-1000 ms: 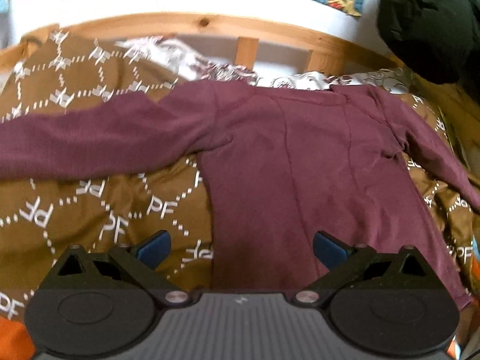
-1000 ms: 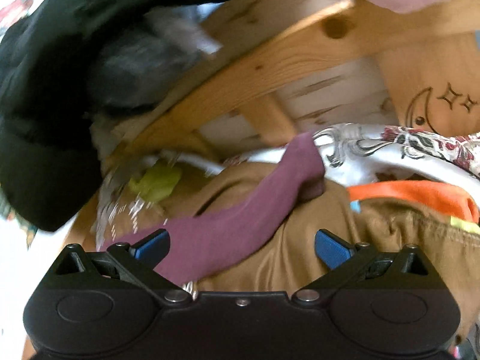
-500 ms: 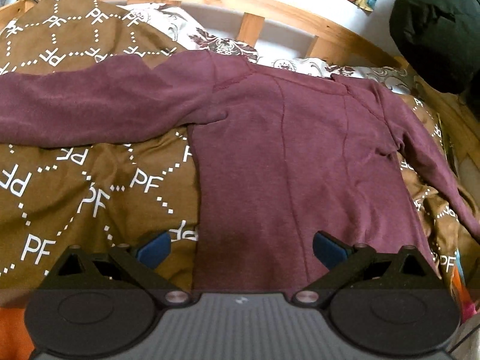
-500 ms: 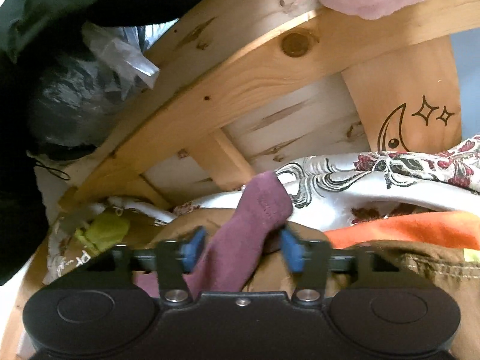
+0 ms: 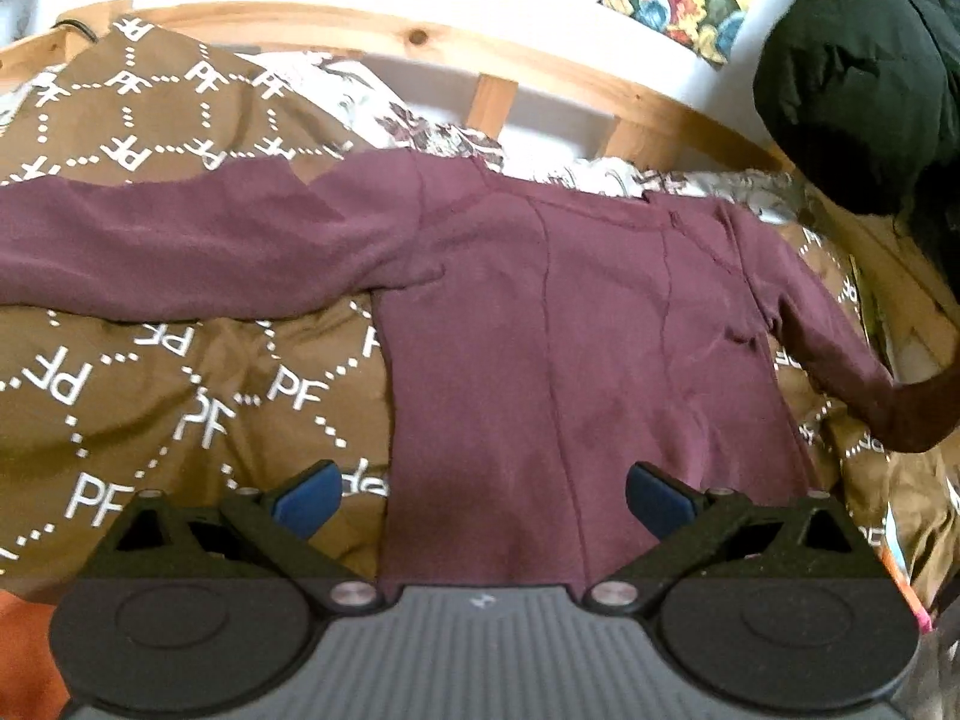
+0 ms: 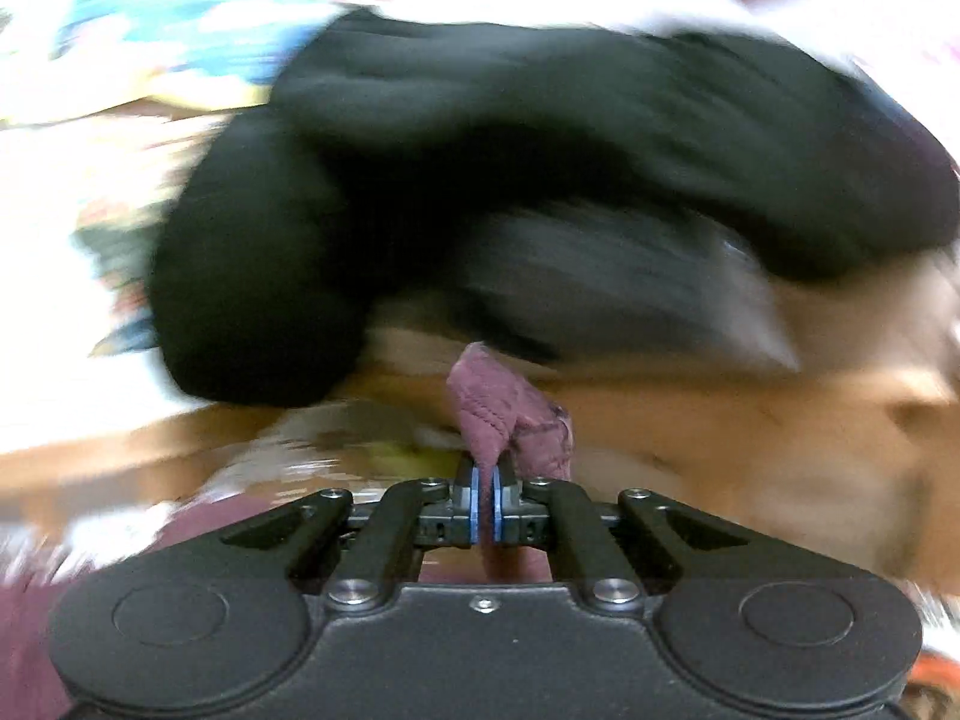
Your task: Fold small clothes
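Observation:
A maroon long-sleeved top (image 5: 570, 330) lies flat on a brown patterned blanket (image 5: 150, 396), its left sleeve stretched out to the left. My left gripper (image 5: 483, 495) is open and empty, just above the top's lower hem. My right gripper (image 6: 485, 495) is shut on the cuff of the right sleeve (image 6: 510, 414) and holds it lifted. In the left wrist view that sleeve (image 5: 888, 402) rises off the blanket at the right edge. The right wrist view is badly blurred.
A wooden bed rail (image 5: 540, 60) runs along the back. A black bundle (image 5: 858, 90) hangs at the back right and fills the right wrist view (image 6: 480, 192). White flowered bedding (image 5: 432, 132) shows behind the top. Orange fabric (image 5: 24, 648) lies at the lower left.
My right gripper closed on the right sleeve's cuff and lifted it, swinging fast. My left gripper dropped closer over the top's hem and stayed open.

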The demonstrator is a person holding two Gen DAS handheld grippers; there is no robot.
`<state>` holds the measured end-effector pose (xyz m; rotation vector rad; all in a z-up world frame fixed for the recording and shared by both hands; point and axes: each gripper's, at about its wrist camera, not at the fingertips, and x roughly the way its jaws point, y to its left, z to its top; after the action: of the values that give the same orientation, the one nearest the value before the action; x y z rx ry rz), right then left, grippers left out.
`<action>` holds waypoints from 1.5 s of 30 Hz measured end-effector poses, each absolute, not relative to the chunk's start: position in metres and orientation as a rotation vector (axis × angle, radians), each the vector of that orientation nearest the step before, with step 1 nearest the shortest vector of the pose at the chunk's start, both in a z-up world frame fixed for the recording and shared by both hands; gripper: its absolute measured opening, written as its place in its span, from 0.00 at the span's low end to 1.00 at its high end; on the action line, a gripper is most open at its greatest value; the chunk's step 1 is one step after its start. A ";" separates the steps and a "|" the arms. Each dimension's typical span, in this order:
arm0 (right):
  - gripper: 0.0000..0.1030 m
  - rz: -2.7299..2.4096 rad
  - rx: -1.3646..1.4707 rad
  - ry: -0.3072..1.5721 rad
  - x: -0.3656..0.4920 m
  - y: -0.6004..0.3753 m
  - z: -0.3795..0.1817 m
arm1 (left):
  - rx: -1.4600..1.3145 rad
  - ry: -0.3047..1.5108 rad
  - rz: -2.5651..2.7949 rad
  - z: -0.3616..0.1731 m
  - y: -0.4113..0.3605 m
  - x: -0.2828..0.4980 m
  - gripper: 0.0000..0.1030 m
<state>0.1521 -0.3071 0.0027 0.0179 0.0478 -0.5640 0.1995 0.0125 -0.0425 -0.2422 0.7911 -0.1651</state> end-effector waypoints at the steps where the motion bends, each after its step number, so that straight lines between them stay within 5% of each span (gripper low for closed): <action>1: 0.04 -0.501 -0.038 0.052 0.157 -0.291 0.000 | -0.248 0.786 -0.159 -0.041 0.014 0.199 0.99; 11: 0.03 0.080 -0.439 0.121 0.156 -0.139 -0.038 | -0.348 0.744 -0.097 -0.034 0.039 0.199 0.99; 20: 0.05 0.312 -0.537 0.289 0.144 -0.112 -0.064 | -0.385 0.736 -0.079 -0.038 0.050 0.205 0.99; 21: 0.09 0.326 -0.543 0.312 0.143 -0.111 -0.067 | -0.391 0.743 -0.076 -0.040 0.051 0.207 0.99; 26: 0.60 0.411 -0.550 0.362 0.132 -0.110 -0.074 | -0.413 0.772 -0.070 -0.048 0.054 0.215 0.99; 29: 0.73 0.490 -0.494 0.366 0.125 -0.112 -0.066 | -0.408 0.773 -0.059 -0.050 0.055 0.217 0.99; 36: 0.85 0.400 -0.265 0.357 0.127 -0.149 -0.036 | -0.329 0.776 -0.049 -0.061 0.038 0.243 0.99; 45: 0.83 0.149 -0.076 0.559 0.196 -0.188 -0.055 | -0.332 0.829 -0.084 -0.077 0.025 0.254 0.99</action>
<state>0.1962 -0.1881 -0.0555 -0.0764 0.5590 0.1485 0.2544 0.0254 -0.0770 -0.3317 0.8286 -0.0836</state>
